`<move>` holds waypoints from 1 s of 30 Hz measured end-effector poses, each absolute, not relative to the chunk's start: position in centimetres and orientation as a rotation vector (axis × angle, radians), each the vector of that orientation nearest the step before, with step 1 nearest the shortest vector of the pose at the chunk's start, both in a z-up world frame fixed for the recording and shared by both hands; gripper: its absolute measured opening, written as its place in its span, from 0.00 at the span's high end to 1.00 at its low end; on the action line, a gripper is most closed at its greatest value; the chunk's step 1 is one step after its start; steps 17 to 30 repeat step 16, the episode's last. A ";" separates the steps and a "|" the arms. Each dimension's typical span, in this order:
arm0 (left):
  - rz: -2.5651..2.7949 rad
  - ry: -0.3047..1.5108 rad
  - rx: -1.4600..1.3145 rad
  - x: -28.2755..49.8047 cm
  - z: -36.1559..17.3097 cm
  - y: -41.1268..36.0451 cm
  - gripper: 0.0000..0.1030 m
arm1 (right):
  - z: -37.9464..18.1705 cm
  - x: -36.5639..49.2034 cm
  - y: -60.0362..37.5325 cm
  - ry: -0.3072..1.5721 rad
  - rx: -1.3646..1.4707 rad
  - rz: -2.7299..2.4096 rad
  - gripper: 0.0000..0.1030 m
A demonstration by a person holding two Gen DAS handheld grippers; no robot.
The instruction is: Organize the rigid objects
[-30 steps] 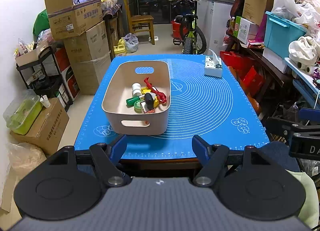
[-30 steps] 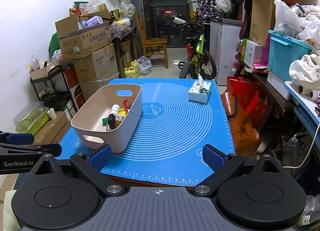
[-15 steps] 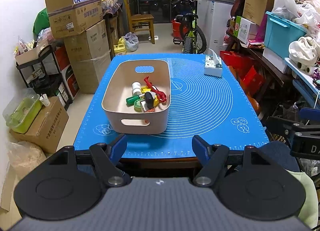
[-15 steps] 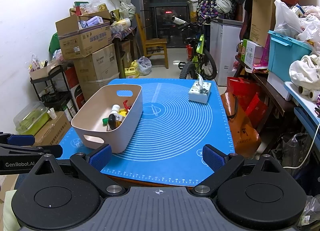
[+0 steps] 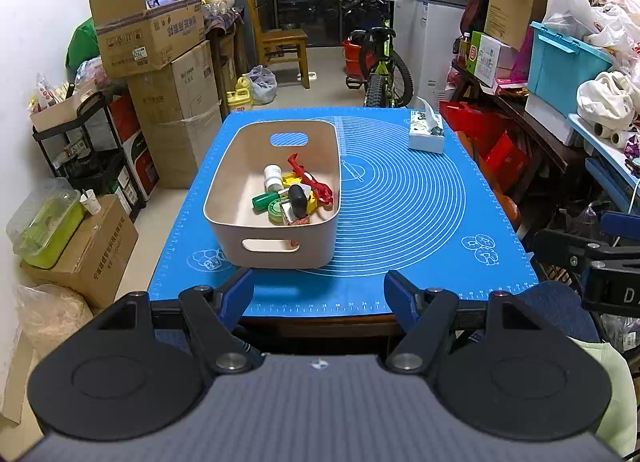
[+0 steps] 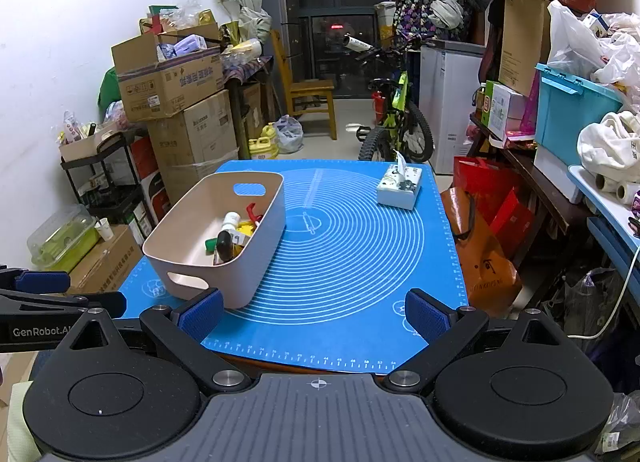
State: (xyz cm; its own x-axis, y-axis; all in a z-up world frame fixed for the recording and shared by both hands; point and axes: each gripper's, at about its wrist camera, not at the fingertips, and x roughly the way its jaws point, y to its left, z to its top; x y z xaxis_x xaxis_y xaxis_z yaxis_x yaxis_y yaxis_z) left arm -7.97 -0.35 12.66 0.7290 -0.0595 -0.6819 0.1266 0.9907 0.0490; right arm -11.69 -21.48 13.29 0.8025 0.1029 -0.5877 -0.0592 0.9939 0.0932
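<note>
A beige bin (image 5: 240,189) (image 6: 260,242) with handle cut-outs stands on the left half of a blue mat (image 5: 400,201) (image 6: 352,246). Inside it lie several small rigid items: a red tool (image 5: 310,179), a white bottle (image 5: 273,175), a green bottle (image 5: 264,199), a black piece (image 5: 297,197) and yellow parts. My left gripper (image 5: 322,296) hangs open over the mat's near edge, just in front of the bin, with nothing between its blue pads. My right gripper (image 6: 312,314) is open too, near the front edge, to the right of the bin's near corner.
A tissue box (image 5: 427,129) (image 6: 400,185) sits at the mat's far right corner. Stacked cardboard boxes (image 5: 160,61) and a black shelf crowd the left side. A bicycle (image 6: 396,121), a wooden chair and a white appliance stand behind the table; red bags and loaded shelves are on the right.
</note>
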 end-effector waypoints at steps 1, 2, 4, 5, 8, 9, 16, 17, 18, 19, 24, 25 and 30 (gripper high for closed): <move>-0.103 0.746 0.096 -8.0 12.7 -0.4 0.29 | 13.3 -11.7 -21.5 0.634 0.071 0.086 0.06; -0.103 0.745 0.097 -8.0 12.7 -0.4 0.29 | 13.3 -11.7 -21.5 0.634 0.072 0.086 0.06; -0.103 0.744 0.096 -8.0 12.7 -0.4 0.29 | 13.3 -11.7 -21.5 0.633 0.072 0.086 0.06; -0.102 0.742 0.096 -8.0 12.8 -0.4 0.29 | 13.3 -11.7 -21.5 0.633 0.072 0.086 0.06; -0.100 0.739 0.096 -8.0 13.1 -0.4 0.29 | 13.3 -11.7 -21.5 0.634 0.071 0.086 0.06; -0.099 0.739 0.096 -8.0 13.1 -0.3 0.29 | 13.3 -11.7 -21.5 0.634 0.072 0.086 0.06; -0.100 0.739 0.093 -8.1 13.2 -0.3 0.29 | 13.3 -11.7 -21.6 0.634 0.072 0.086 0.06; -0.100 0.739 0.093 -8.1 13.2 -0.3 0.29 | 13.3 -11.7 -21.6 0.634 0.072 0.086 0.06; -0.100 0.739 0.093 -8.1 13.2 -0.3 0.29 | 13.3 -11.7 -21.6 0.634 0.072 0.086 0.06; -0.100 0.739 0.093 -8.1 13.2 -0.3 0.29 | 13.3 -11.7 -21.6 0.634 0.072 0.086 0.06; -0.100 0.739 0.093 -8.1 13.2 -0.3 0.29 | 13.3 -11.7 -21.6 0.634 0.072 0.086 0.06; -0.100 0.739 0.093 -8.1 13.2 -0.3 0.29 | 13.3 -11.7 -21.6 0.634 0.072 0.086 0.06; -0.100 0.739 0.093 -8.1 13.2 -0.3 0.29 | 13.3 -11.7 -21.6 0.634 0.072 0.086 0.06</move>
